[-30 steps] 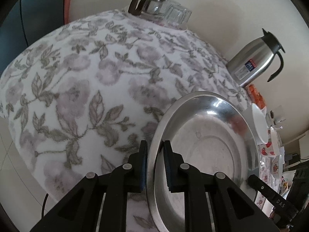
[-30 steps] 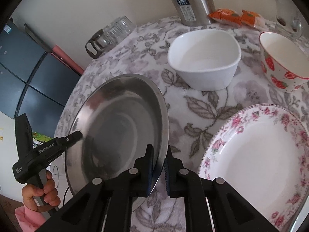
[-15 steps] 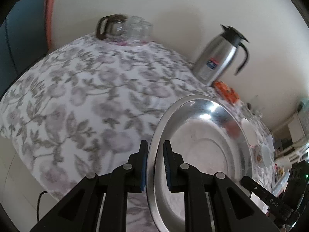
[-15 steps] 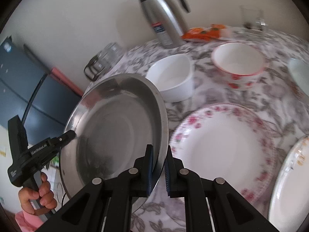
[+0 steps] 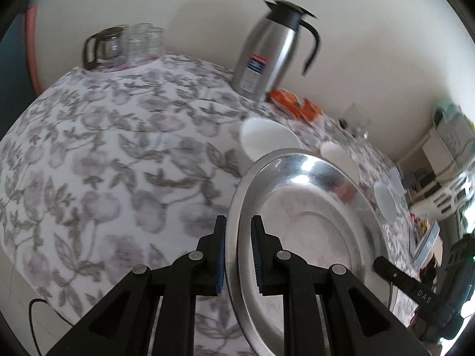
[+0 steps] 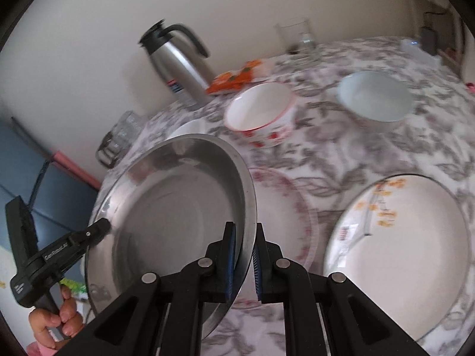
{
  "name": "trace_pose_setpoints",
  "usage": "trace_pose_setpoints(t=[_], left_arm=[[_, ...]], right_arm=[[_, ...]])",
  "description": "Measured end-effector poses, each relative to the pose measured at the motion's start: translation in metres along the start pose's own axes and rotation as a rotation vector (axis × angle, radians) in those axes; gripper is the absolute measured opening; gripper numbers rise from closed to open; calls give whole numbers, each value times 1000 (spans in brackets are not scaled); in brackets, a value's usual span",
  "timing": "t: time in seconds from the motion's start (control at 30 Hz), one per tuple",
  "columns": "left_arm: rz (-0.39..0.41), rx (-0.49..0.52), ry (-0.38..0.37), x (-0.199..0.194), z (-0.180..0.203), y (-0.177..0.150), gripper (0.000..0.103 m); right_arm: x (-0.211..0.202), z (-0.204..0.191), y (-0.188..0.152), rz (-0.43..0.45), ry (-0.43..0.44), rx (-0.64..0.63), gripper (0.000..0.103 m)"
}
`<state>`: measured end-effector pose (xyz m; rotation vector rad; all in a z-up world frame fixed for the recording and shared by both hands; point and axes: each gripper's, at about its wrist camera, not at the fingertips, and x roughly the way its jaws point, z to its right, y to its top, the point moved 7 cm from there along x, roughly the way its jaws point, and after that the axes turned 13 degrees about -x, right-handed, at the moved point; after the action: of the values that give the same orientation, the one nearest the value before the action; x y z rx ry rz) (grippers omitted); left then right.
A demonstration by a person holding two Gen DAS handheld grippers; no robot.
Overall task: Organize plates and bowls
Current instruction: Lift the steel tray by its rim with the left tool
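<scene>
A wide steel plate hangs tilted above the floral tablecloth, held at opposite rims. My left gripper is shut on its left rim; my right gripper is shut on its right rim. In the right wrist view the left gripper's tip meets the far rim, a hand below it. Under the steel plate lies a pink-flowered plate. A plate with orange flowers lies to its right. A strawberry bowl, a pale bowl and a white bowl stand further back.
A steel thermos jug stands by the wall, orange snack packets beside it. A drinking glass is behind the bowls. A glass jug with tumblers sits at the table's far left corner. A blue cabinet is left of the table.
Both grippers have carried the steel plate up and to the right across the table. It now hangs over the pink-flowered plate, and more bowls and the orange-flowered plate have come into view.
</scene>
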<state>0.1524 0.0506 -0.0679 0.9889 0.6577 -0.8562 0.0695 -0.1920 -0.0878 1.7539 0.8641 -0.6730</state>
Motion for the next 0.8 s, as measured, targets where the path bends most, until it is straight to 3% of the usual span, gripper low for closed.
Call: trace_pose_setpoints(t=[0.33, 0.8], left_arm=[[-69, 62, 21, 38, 27, -24, 16], [-126, 42, 39, 69, 24, -33, 16]], right_arm=[[-1, 40, -7, -6, -85, 47, 14], [16, 49, -12, -51, -154, 17, 14]])
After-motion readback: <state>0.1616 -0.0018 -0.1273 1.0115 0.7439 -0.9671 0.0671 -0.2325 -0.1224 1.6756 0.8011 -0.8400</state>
